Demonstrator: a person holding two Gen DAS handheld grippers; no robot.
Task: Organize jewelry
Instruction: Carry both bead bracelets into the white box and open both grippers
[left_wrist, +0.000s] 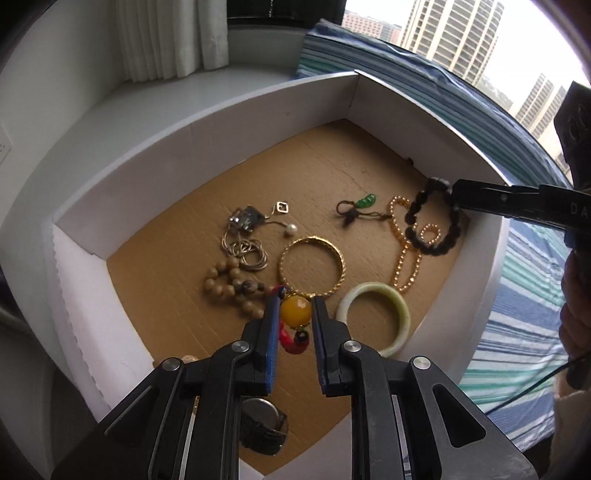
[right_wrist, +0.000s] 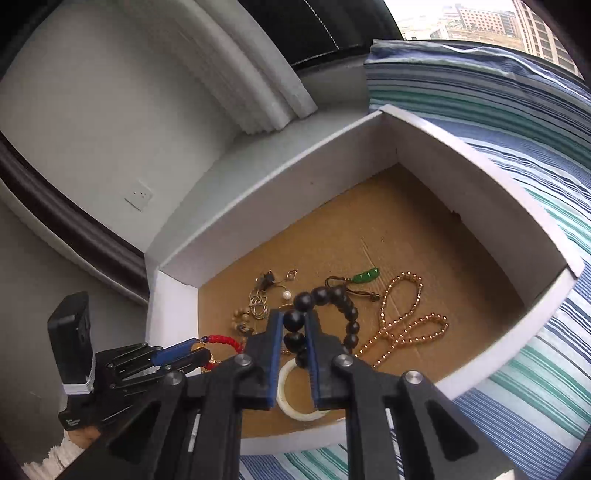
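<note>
Both tongs carry a bracelet over the white box (left_wrist: 207, 122), most likely to lay each in a spot of its own. The left tongs (left_wrist: 295, 314) pinch the large amber bead of a red bead bracelet (left_wrist: 293, 341), which hangs between the tips above the cardboard floor. The right tongs (right_wrist: 295, 325) pinch a black bead bracelet (right_wrist: 332, 299) by one bead, its loop dangling ahead of the tips. Below lie a gold bangle (left_wrist: 312, 267), a pale jade bangle (left_wrist: 373, 319), a gold bead chain (right_wrist: 402, 321) and a green pendant (right_wrist: 364, 276). A watch (left_wrist: 264, 430), perhaps, sits half hidden beneath the left tongs.
</note>
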